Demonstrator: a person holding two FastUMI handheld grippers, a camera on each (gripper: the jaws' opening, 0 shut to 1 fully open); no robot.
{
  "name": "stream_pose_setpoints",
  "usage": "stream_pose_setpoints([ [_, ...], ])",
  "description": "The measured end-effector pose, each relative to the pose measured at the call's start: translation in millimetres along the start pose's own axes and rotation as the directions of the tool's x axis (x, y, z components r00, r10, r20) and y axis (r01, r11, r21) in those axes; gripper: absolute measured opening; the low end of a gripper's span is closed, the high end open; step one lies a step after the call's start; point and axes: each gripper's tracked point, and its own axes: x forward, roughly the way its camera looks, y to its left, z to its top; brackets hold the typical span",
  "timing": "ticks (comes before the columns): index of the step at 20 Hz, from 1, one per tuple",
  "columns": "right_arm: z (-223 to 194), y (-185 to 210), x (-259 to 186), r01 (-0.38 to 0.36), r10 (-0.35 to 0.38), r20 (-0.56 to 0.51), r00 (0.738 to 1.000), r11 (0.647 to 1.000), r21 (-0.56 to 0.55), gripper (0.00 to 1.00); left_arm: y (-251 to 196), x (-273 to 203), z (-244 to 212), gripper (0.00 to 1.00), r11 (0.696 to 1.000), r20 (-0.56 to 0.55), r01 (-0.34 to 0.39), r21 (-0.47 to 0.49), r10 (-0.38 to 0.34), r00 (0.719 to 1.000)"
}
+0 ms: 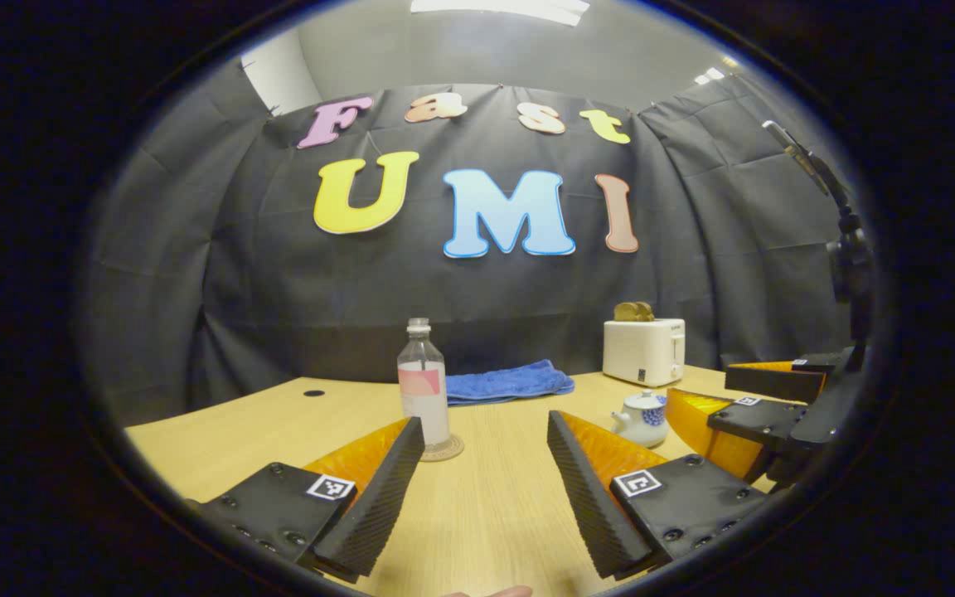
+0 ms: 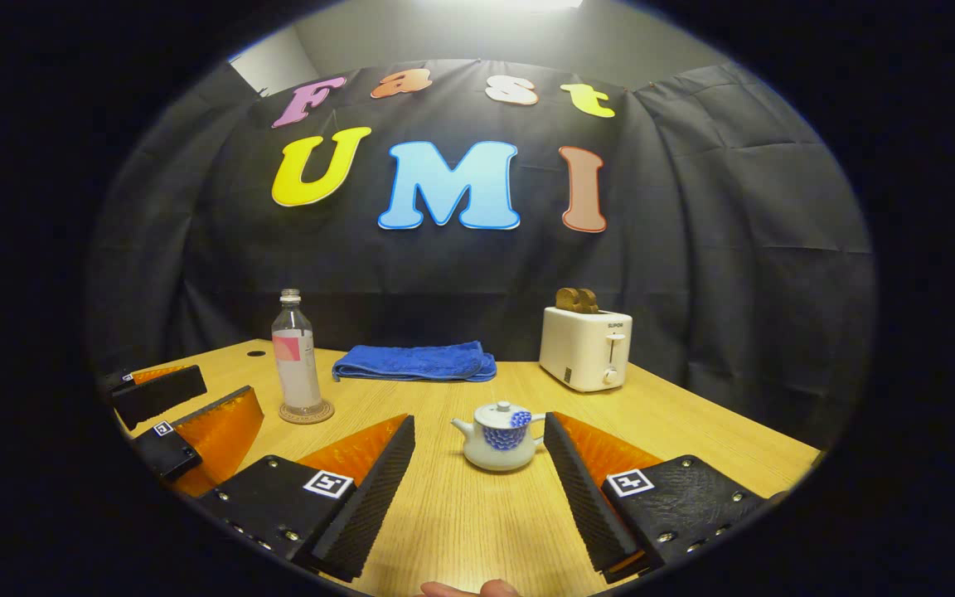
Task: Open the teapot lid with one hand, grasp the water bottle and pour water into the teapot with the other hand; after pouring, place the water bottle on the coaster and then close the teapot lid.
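1. Teapot (image 2: 501,437) sits on the worktop (image 2: 477,514) with its lid (image 2: 503,410) on, just ahead of the right claw (image 2: 479,489) and between the lines of its two fingers, touching neither.
2. Right claw is spread wide and grips nothing.
3. Left claw (image 1: 484,489) is likewise wide apart and empty, held low over the worktop.
4. Water bottle (image 1: 424,385) stands upright on the round coaster (image 1: 444,448), just beyond the tip of the left claw's left finger (image 1: 378,497); from the right claw it is ahead and off to the left.
5. Blue towel (image 2: 415,362) lies folded farther ahead, near the back edge.
6. White toaster (image 2: 585,348) with bread in its slots stands ahead and to the right of the right claw.
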Motion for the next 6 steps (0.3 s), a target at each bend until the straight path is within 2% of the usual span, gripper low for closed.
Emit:
stream_pose_setpoints([
  [2, 0.4, 2.6, -12.1, 0.002, -0.002, 0.021, 1.0, 0.999, 0.04, 0.96, -1.9, -2.9, -7.3, 1.0, 1.0, -0.013, -0.018, 0.013, 0.018, 1.0],
  [6, -20.4, 11.6, -23.0, -0.007, 0.007, 0.016, 1.0, 1.0, 0.015, 0.96, 1.7, -8.4, -25.7, 1.0, 0.998, -0.056, -0.063, -0.016, 0.062, 0.997],
])
